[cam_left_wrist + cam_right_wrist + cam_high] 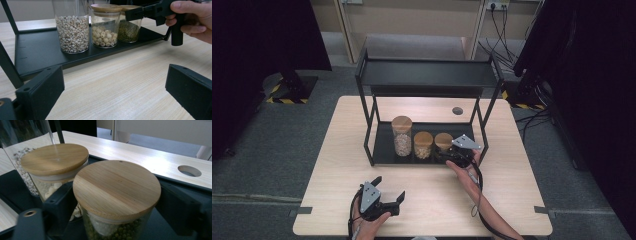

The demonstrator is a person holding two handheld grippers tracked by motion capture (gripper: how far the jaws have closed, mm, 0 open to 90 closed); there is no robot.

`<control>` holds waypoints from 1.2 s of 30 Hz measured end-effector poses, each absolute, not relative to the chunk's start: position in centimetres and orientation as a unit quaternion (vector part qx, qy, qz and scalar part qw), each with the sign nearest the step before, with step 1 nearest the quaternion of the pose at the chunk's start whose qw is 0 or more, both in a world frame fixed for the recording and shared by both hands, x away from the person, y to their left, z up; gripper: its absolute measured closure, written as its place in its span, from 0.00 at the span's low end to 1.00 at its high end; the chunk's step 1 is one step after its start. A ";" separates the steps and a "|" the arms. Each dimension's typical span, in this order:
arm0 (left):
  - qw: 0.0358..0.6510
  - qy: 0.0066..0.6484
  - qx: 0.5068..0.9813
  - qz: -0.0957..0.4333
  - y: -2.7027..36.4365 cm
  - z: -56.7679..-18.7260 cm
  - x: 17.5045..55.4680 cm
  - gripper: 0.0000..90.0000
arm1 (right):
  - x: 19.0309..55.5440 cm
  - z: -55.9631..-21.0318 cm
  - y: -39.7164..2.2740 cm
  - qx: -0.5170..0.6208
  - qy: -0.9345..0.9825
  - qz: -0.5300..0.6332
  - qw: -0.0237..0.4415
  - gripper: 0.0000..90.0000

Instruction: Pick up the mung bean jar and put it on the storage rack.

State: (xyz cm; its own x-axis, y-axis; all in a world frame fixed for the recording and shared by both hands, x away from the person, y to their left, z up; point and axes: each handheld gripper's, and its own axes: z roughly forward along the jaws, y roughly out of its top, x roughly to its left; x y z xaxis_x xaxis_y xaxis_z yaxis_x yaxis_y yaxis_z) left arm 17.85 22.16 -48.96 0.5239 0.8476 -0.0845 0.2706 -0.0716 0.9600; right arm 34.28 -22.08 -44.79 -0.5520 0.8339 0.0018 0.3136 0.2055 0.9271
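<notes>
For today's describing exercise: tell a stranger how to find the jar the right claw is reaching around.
Start at the black metal two-tier rack on the pale wooden table. Three wooden-lidded glass jars stand in a row on its lower shelf; take the right-hand end one, the short green-bean jar. The tall jar of small white grains and the middle jar of round cream-coloured seeds hold pale contents; this alone holds small green beans.

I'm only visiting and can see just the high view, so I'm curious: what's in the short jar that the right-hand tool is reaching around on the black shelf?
Observer: Small green beans. The left gripper view shows them in the short jar.
Operator: Is the tool squeezing it?
Observer: It doesn't look like it. The right tool has one jaw on each side below the wooden lid, and a slim gap seems to show beside one jaw.
Operator: And the middle jar?
Observer: The middle jar holds round pale seeds, many with a dark hole.
</notes>
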 end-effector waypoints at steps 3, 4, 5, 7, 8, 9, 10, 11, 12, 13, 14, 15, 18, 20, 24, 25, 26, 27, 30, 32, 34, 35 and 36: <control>0.545 0.410 0.682 0.265 22.2 -49.0 17.9 0.02 | 34.2 -44.5 -22.2 0.396 0.730 0.493 0.260 0.15; 0.545 0.410 0.682 0.265 22.2 -49.0 17.8 0.02 | 34.1 -44.4 -22.2 0.397 0.730 0.492 0.259 0.14; 0.545 0.410 0.682 0.266 22.2 -48.9 17.8 0.02 | 34.0 -44.3 -22.3 0.397 0.730 0.492 0.258 0.12; 0.545 0.410 0.682 0.266 22.2 -48.9 17.8 0.02 | 33.7 -44.3 -22.3 0.398 0.729 0.494 0.257 0.10; 0.545 0.410 0.682 0.266 22.2 -48.9 17.8 0.02 | 33.7 -44.3 -22.3 0.398 0.729 0.494 0.257 0.10; 0.544 0.410 0.682 0.265 22.2 -48.9 17.8 0.02 | 33.5 -44.1 -22.4 0.403 0.726 0.494 0.258 0.08; 0.545 0.410 0.682 0.266 22.2 -48.9 17.8 0.02 | 33.4 -44.1 -22.5 0.404 0.724 0.496 0.257 0.08; 0.545 0.410 0.682 0.266 22.2 -48.9 17.8 0.02 | 33.4 -44.1 -22.5 0.404 0.724 0.496 0.257 0.08; 0.545 0.410 0.681 0.266 22.2 -48.9 17.8 0.02 | 33.2 -44.0 -22.8 0.406 0.721 0.499 0.257 0.06; 0.545 0.409 0.682 0.266 22.2 -48.9 17.8 0.02 | 33.0 -44.0 -22.9 0.407 0.719 0.501 0.256 0.06; 0.545 0.409 0.682 0.266 22.2 -48.9 17.8 0.02 | 33.0 -44.0 -22.9 0.407 0.719 0.501 0.256 0.06; 0.545 0.409 0.682 0.265 22.2 -48.9 17.8 0.02 | 32.8 -44.0 -23.1 0.409 0.717 0.505 0.253 0.05; 0.546 0.408 0.682 0.266 22.2 -48.9 17.8 0.02 | 32.6 -44.0 -23.3 0.411 0.713 0.510 0.250 0.05; 0.546 0.408 0.681 0.267 22.2 -48.9 17.8 0.02 | 32.4 -44.0 -23.4 0.410 0.712 0.513 0.249 0.05; 0.546 0.409 0.681 0.267 22.2 -48.9 17.8 0.02 | 32.0 -43.9 -23.7 0.409 0.708 0.521 0.244 0.04; 0.546 0.408 0.681 0.267 22.2 -48.9 17.8 0.02 | 31.9 -43.9 -23.7 0.408 0.708 0.522 0.244 0.04; 0.546 0.408 0.681 0.267 22.2 -48.9 17.8 0.02 | 31.8 -43.9 -23.8 0.407 0.708 0.523 0.244 0.04; 0.546 0.408 0.682 0.267 22.2 -48.9 17.8 0.02 | 31.6 -43.9 -23.9 0.406 0.708 0.524 0.243 0.04; 0.546 0.408 0.682 0.266 22.2 -48.9 17.8 0.02 | 31.5 -43.9 -24.0 0.405 0.707 0.526 0.242 0.04; 0.545 0.409 0.682 0.266 22.2 -48.9 17.8 0.02 | 31.4 -43.9 -24.1 0.403 0.707 0.528 0.242 0.04; 0.545 0.409 0.682 0.266 22.2 -48.9 17.8 0.02 | 31.2 -43.9 -24.2 0.403 0.706 0.530 0.241 0.04; 0.545 0.409 0.682 0.266 22.2 -48.9 17.8 0.02 | 31.1 -43.8 -24.2 0.402 0.706 0.531 0.241 0.04; 0.545 0.409 0.682 0.266 22.2 -48.9 17.8 0.02 | 30.9 -43.8 -24.3 0.402 0.704 0.533 0.240 0.04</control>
State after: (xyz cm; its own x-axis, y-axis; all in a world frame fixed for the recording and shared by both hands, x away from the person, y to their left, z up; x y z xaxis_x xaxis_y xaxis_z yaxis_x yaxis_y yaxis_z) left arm 17.79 22.16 -48.91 0.5238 0.8477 -0.0836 0.2677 -0.0706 0.9609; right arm 30.90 -24.33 -43.84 -0.5609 0.8229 0.0907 0.3108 0.1078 0.9444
